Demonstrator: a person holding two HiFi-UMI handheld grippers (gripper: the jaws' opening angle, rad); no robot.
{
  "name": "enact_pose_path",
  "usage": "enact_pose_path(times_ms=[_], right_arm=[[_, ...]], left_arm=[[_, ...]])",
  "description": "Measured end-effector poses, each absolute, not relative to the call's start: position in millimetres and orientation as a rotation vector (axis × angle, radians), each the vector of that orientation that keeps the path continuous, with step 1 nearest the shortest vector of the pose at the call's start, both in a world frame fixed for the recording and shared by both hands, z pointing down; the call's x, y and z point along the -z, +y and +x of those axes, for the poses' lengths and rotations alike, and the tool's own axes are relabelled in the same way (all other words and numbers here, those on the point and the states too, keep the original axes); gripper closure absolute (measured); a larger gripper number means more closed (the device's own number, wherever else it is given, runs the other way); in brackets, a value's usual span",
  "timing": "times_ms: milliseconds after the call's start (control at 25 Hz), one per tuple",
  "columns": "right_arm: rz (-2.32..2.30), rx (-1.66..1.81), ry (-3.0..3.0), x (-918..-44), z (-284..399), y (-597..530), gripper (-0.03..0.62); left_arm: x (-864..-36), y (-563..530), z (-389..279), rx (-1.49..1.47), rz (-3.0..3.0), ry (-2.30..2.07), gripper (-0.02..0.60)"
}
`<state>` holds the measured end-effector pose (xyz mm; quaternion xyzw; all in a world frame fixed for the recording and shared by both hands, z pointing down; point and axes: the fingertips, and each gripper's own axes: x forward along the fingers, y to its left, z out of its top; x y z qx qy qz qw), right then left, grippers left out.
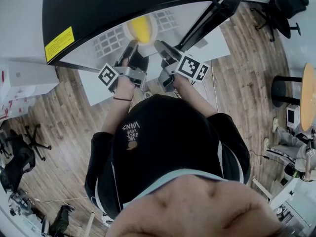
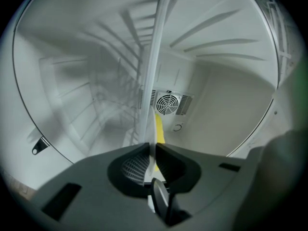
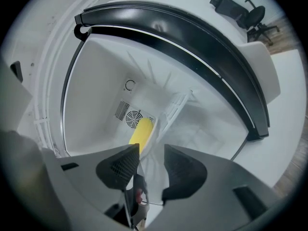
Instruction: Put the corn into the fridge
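"Up at the fridge, what do you see in the head view?"

"A person leans over a black fridge [image 1: 123,4] with both arms reaching into its white inside. The corn [image 1: 140,28] lies on a round white plate [image 1: 154,26] inside the opening, beside a wire shelf [image 1: 111,41]. The left claw [image 1: 132,46] reaches to the plate's near rim, and the right claw [image 1: 160,46] sits just beside it."

"Any writing?"

"A yellow label [image 1: 59,43] is stuck on the fridge's black shell, but its print is too small to read. The person's dark top reads 'VANS' [image 1: 129,128], with 'JUST' and 'LOVE' under it. Each claw carries a cube with black-and-white square markers."

"And the left gripper view?"

"The left claw [image 2: 150,150] has its jaws pinched on the plate [image 2: 155,57], which is seen edge-on as a thin white strip running up the view. A sliver of corn [image 2: 159,129] shows just behind that edge. A round fan grille [image 2: 167,103] sits on the back wall."

"The right gripper view?"

"The right claw [image 3: 151,150] has its jaws clearly apart and grips nothing. Past them the corn [image 3: 141,131] lies on the plate [image 3: 155,132], in front of the fan grille [image 3: 133,118]. The fridge's black frame arches overhead."
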<state>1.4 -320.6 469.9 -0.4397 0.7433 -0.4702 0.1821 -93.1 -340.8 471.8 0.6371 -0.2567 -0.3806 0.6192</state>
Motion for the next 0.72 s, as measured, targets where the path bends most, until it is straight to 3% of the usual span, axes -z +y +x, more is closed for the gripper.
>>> enact_pose_path(times_ms=[720], right_arm=[[-1.237,1.324,2.116,-470.3,-0.8,-322.1,0.43]], left_arm=[[-470.0,-343.6,-93.5,0.906,1.472,-0.559,0.534]])
